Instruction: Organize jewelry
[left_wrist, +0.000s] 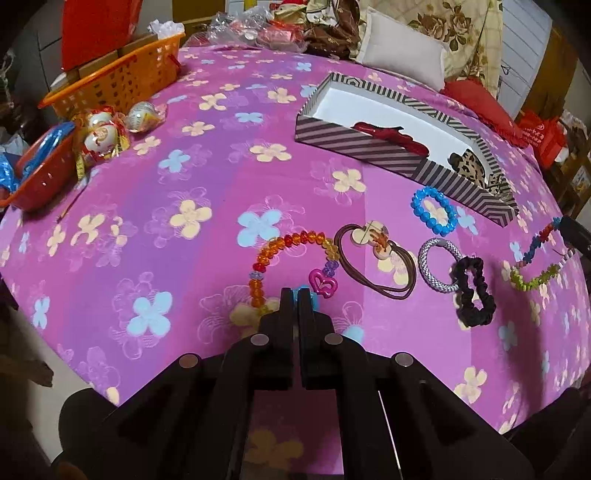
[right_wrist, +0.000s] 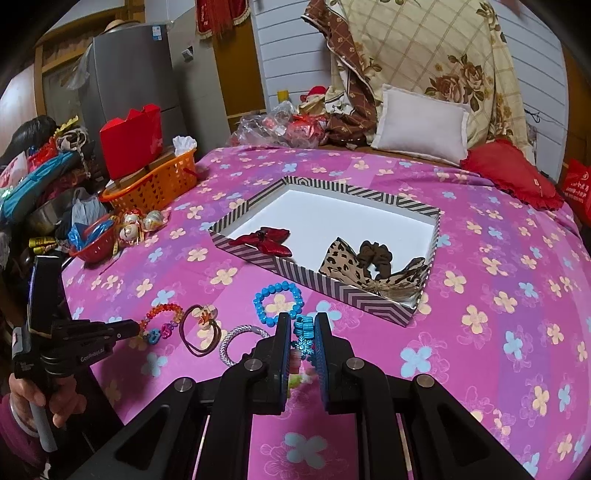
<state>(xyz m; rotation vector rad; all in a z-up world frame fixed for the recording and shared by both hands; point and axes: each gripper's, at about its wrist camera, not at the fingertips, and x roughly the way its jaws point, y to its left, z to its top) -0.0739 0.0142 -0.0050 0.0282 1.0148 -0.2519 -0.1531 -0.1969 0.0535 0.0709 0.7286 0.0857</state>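
My left gripper (left_wrist: 294, 293) is shut at the near end of an orange bead bracelet (left_wrist: 280, 242) with a pink heart charm; a blue piece of it shows at the fingertips. From the right wrist view, that gripper (right_wrist: 135, 328) meets the bracelet (right_wrist: 164, 309) at its left side. My right gripper (right_wrist: 303, 321) is shut on a multicoloured bead strand (right_wrist: 303, 328) with a blue snowflake charm; the strand (left_wrist: 535, 278) trails onto the bedspread. The striped box (right_wrist: 354, 291) holds a red bow (right_wrist: 266, 240), a leopard bow and a brown scrunchie.
On the pink flowered bedspread lie a blue bead bracelet (left_wrist: 434, 210), a brown hair tie (left_wrist: 373, 262), a silver ring (left_wrist: 439, 266) and a black scrunchie (left_wrist: 472, 291). An orange basket (left_wrist: 122, 77) and a red bowl (left_wrist: 40, 177) stand far left. A person's hand (right_wrist: 40, 402) grips the left handle.
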